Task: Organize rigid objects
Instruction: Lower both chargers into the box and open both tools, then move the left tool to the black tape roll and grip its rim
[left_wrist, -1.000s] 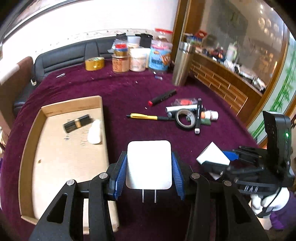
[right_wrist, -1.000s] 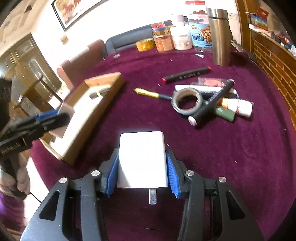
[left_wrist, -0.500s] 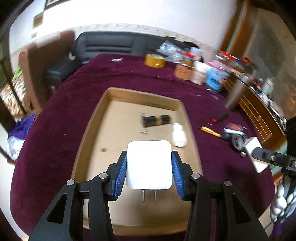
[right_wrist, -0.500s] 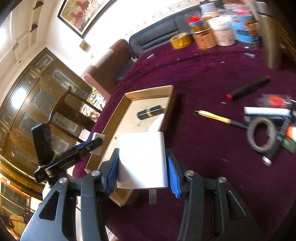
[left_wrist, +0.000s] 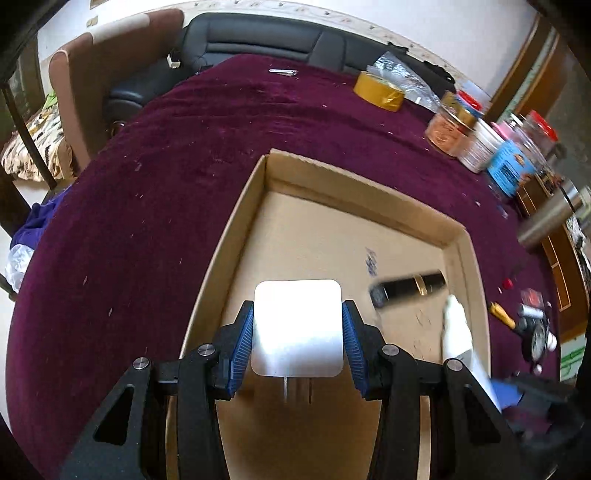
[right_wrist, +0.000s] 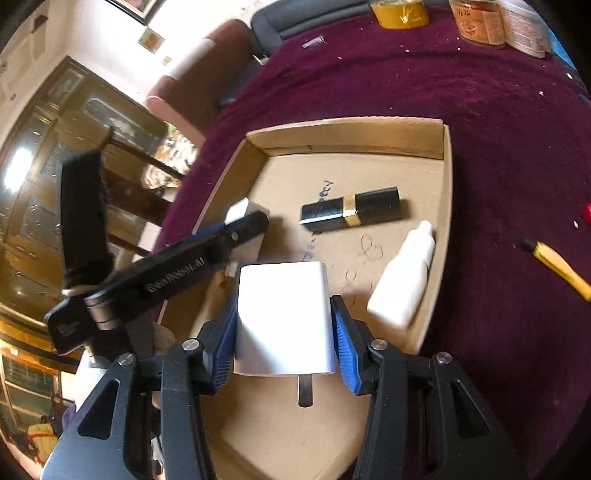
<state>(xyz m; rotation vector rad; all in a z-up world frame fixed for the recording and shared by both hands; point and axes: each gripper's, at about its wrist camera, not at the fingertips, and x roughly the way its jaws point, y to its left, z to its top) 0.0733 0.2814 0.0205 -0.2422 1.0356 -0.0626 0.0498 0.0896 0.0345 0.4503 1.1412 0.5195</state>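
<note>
My left gripper (left_wrist: 297, 314) is shut on a white charger plug (left_wrist: 297, 332), prongs toward the camera, above the left part of a shallow cardboard tray (left_wrist: 236, 236). In the right wrist view, my right gripper (right_wrist: 283, 306) is shut on a second white charger plug (right_wrist: 282, 317) over the same tray (right_wrist: 347, 136), near its front. A black and gold lipstick tube (right_wrist: 351, 210) and a small white bottle (right_wrist: 402, 280) lie inside the tray. The left gripper (right_wrist: 243, 218) reaches in from the left there, its plug only partly showing.
The tray sits on a purple cloth. A yellow tape roll (left_wrist: 378, 92), several jars (left_wrist: 447, 129) and a steel flask (left_wrist: 546, 221) stand along the far edge. A yellow pen (right_wrist: 557, 269) and a heap of pens and tape (left_wrist: 535, 332) lie right of the tray.
Both grippers have swung left from above the bare cloth to above the tray, each still clamped on its white plug. The left view has rolled.
</note>
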